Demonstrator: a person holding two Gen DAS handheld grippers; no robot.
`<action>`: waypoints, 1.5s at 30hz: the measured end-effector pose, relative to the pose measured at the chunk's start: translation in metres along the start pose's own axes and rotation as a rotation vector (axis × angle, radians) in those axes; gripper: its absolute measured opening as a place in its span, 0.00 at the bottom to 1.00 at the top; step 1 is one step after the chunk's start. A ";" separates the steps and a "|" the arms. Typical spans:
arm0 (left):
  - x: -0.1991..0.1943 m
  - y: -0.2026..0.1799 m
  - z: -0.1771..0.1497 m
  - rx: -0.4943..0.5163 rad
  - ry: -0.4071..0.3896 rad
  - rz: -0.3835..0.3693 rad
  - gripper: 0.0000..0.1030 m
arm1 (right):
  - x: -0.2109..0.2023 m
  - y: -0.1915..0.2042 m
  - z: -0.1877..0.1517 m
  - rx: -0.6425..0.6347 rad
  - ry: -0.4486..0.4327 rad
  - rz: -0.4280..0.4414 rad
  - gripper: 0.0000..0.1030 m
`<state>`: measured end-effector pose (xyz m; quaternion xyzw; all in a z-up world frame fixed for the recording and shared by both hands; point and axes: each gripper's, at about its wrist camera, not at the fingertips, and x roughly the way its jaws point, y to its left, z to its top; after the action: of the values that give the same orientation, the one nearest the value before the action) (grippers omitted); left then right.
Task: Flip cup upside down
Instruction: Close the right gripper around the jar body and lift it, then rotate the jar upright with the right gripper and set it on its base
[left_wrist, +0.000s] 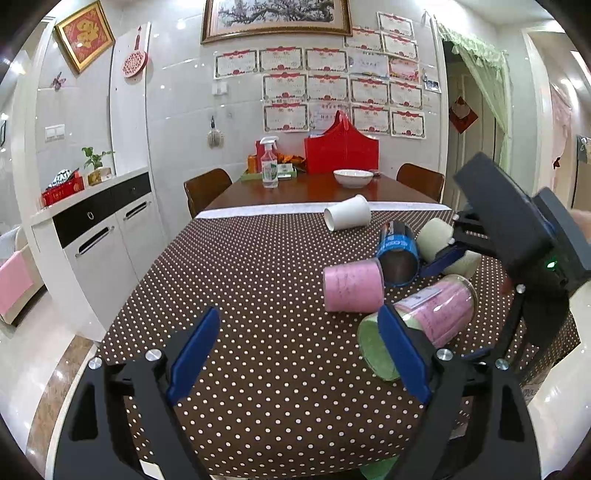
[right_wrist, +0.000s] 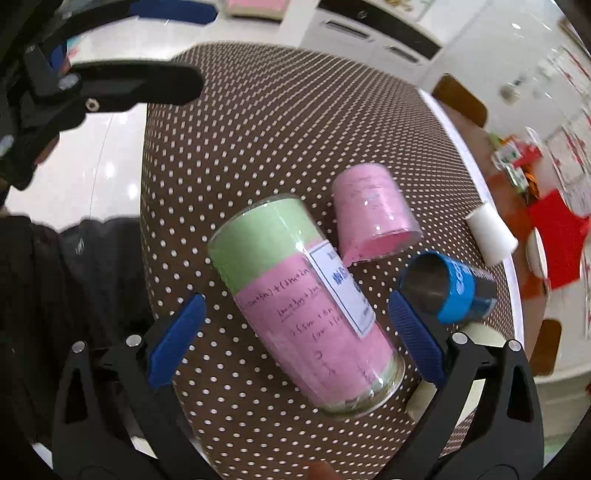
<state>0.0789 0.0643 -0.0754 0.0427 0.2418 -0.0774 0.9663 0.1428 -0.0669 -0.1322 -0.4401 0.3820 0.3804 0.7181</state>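
nothing has been flipped yet, as far as i can judge: every cup on the dotted tablecloth (left_wrist: 258, 295) lies on its side. the tall glass cup (right_wrist: 306, 306), wrapped in green and pink paper with a white label, fills the centre of the right wrist frame, and the right gripper (right_wrist: 295, 339) hangs over it with its jaws spread wide, one blue pad on each side of the cup and neither touching it. so the reach looks about made; the closing, lifting, turning and setting down mouth-first are all still to come.

the left gripper (left_wrist: 299, 354) sits in the lower part of the left wrist frame, jaws also released and holding nothing, with bare cloth between its fingers. the green end of the tall glass cup pokes out behind its right-hand pad, at lower right of that frame.

the left wrist view gives the whole spread: a pink cup (left_wrist: 352, 286) right of centre, a blue-banded metal cup (left_wrist: 398, 258) just beside it, a white paper cup (left_wrist: 347, 212) farther back, and a pale cup (left_wrist: 436, 238) at right, partly hidden behind the right gripper's body. it also takes in the far end of the table with a white bowl (left_wrist: 352, 178) and a spray bottle (left_wrist: 269, 164).

the right wrist view looks down instead. it shows the handwriting on the pink paper, the open mouths of the pink cup and the blue-banded metal cup, and a dark sleeve (right_wrist: 55, 295) at the left edge.
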 end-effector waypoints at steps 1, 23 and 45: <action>0.001 0.000 -0.001 -0.001 0.004 -0.002 0.83 | 0.004 0.000 0.003 -0.016 0.015 0.006 0.94; 0.011 0.004 -0.014 -0.018 0.044 -0.027 0.83 | 0.052 -0.003 0.042 -0.139 0.238 0.078 0.73; -0.018 -0.029 0.000 0.037 -0.017 -0.046 0.83 | -0.051 -0.048 -0.073 0.738 -0.469 0.108 0.69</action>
<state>0.0590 0.0382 -0.0680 0.0544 0.2329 -0.1046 0.9653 0.1478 -0.1608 -0.0942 -0.0356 0.3415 0.3450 0.8736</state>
